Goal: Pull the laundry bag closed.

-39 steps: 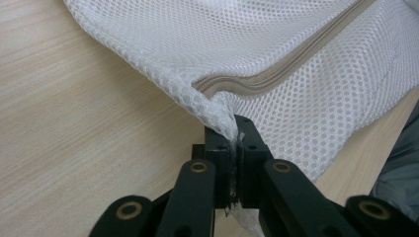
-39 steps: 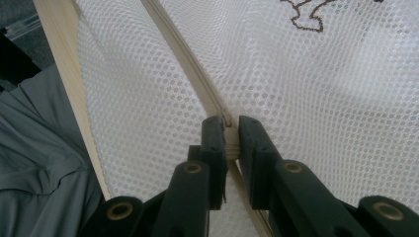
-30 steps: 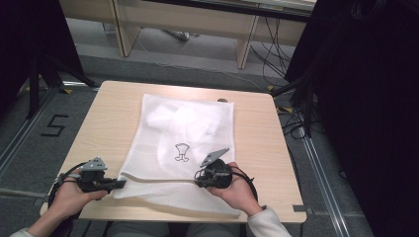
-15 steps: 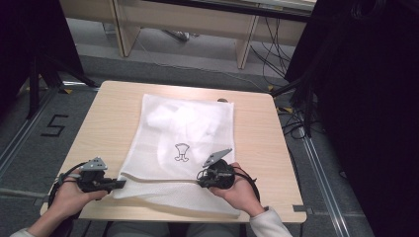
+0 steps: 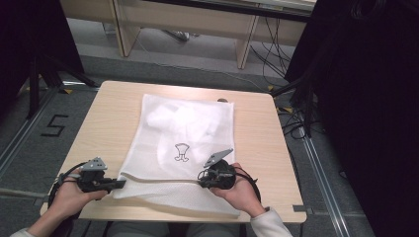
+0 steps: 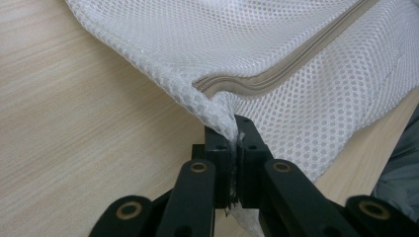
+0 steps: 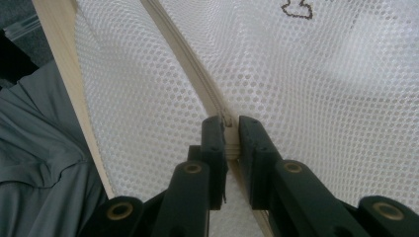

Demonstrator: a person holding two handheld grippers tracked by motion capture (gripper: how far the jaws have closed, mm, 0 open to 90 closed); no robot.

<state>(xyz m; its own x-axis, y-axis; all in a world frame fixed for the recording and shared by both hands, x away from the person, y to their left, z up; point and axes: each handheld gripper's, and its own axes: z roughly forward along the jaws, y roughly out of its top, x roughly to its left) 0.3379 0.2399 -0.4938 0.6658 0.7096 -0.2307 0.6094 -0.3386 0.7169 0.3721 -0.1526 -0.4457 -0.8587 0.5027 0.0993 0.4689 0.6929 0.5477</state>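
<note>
a white mesh laundry bag (image 5: 183, 143) is spread flat on the wooden surface (image 5: 108, 123), near its middle, with its near edge at the person's side; the left tongs (image 5: 117, 184) are pressed together on the bag's near left corner, the mesh (image 6: 222, 118) seen bunched between their jaws in the left gripper view; the right tongs (image 5: 203, 177) are closed on the zipper (image 7: 197, 74), apparently at its slider, though the pull itself cannot be made out between the jaws; the step in hand is judged to be running the zipper along the near edge; to do it well, the corner should be held firm and pulled slightly away so the zipper tape stays taut and straight, while the slider is drawn along the line of the tape and not lifted, so that mesh is not caught in the teeth; the bag's long axis runs from the person toward the far side of the surface, its zipper edge lying across, left to right, nearest the person; a small printed figure (image 5: 182, 152) sits near the bag's middle, upright as the person sees it.
</note>
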